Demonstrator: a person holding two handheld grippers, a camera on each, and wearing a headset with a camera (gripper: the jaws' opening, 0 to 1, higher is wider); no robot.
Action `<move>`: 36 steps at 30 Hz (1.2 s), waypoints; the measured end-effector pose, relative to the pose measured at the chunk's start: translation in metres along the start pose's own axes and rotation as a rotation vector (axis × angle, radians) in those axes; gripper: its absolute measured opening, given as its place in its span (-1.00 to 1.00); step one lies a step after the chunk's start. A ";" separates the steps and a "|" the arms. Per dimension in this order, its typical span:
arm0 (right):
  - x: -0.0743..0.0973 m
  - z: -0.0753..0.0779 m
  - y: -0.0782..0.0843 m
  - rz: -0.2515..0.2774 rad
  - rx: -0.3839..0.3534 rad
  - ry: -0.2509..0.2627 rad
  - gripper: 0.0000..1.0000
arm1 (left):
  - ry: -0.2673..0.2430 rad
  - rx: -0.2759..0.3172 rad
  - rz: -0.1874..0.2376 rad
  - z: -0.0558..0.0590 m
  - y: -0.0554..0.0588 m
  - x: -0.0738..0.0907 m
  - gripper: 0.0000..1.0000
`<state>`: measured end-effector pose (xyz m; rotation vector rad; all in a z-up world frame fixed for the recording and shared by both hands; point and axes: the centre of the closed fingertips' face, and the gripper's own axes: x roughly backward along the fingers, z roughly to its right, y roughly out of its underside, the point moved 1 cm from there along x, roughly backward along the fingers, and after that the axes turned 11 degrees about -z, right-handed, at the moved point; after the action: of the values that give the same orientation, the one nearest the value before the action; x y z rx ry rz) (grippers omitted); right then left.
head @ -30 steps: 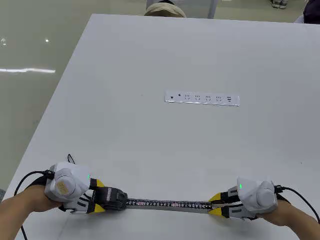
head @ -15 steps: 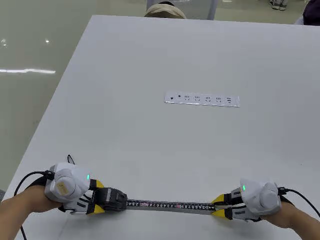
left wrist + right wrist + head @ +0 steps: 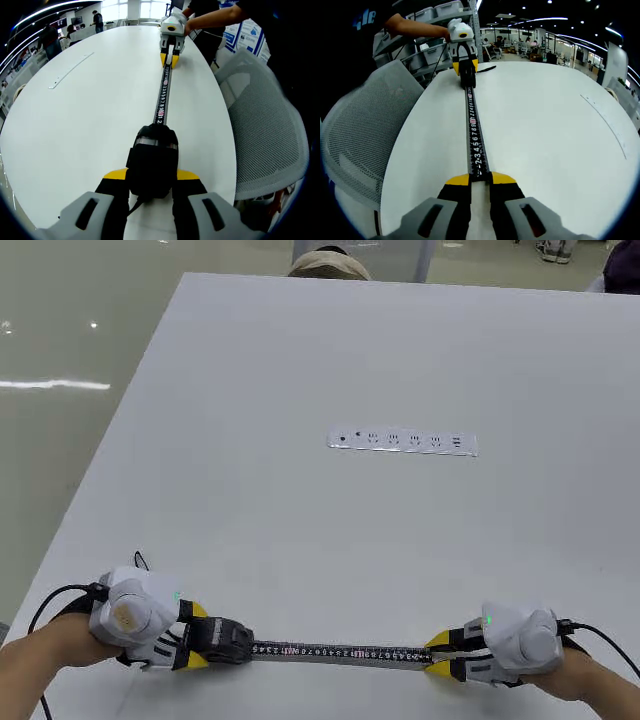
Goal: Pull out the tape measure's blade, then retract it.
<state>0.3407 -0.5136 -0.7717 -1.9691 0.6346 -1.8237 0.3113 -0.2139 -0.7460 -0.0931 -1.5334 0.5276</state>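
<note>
Left gripper [image 3: 200,637] [image 3: 152,175]: jaws clamped on the black tape measure case [image 3: 228,639] [image 3: 152,160], with one yellow tip on each side of it.

Right gripper [image 3: 438,654] [image 3: 480,178]: jaws pinched onto the free end of the blade [image 3: 340,651] [image 3: 473,130].

Blade is drawn out, straight, and lies flat on the white table [image 3: 350,360], numerals up. The case is at its 9 o'clock end and the right gripper at its 3 o'clock end.

Head view: the span runs along the near table edge, with the case at 7 o'clock of the frame and the right gripper at 5 o'clock.

Power strip [image 3: 403,440]: flat on the table at 12 o'clock from the blade's middle, well apart from it.

Grey mesh chair [image 3: 265,125] [image 3: 355,135]: just beside the near table edge.
</note>
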 end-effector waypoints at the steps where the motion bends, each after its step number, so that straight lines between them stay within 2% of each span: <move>1: 0.000 0.000 0.000 -0.002 0.000 0.000 -0.77 | 0.000 0.000 0.001 0.000 0.000 0.000 -0.42; 7: -0.001 -0.003 0.000 -0.022 0.032 0.011 -0.75 | 0.003 -0.003 0.000 0.000 -0.001 0.000 -0.41; 9: 0.000 -0.002 -0.001 -0.025 0.030 0.020 -0.73 | 0.004 0.001 0.000 0.000 -0.001 0.000 -0.41; 10: 0.001 0.000 0.000 -0.033 0.020 0.040 -0.73 | 0.004 0.001 -0.001 0.000 -0.001 0.000 -0.41; 16: 0.005 -0.001 0.006 -0.045 0.023 0.059 -0.67 | 0.008 -0.007 -0.004 0.000 0.000 -0.002 -0.40; 22: 0.010 -0.001 0.003 -0.041 0.016 0.078 -0.59 | 0.005 -0.044 -0.040 0.001 0.003 -0.011 -0.36; 29: 0.012 -0.002 0.004 -0.045 0.005 0.095 -0.49 | 0.012 -0.033 -0.028 0.002 0.002 -0.011 -0.34; 32: 0.013 -0.003 0.005 -0.046 -0.009 0.106 -0.46 | 0.004 -0.025 -0.003 0.001 -0.004 -0.006 -0.33; 36: 0.014 -0.005 0.006 -0.050 -0.022 0.117 -0.39 | -0.005 -0.022 0.002 -0.001 -0.004 -0.005 -0.28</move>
<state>0.3358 -0.5264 -0.7628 -1.9195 0.6493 -1.9814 0.3138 -0.2187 -0.7495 -0.1106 -1.5446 0.5130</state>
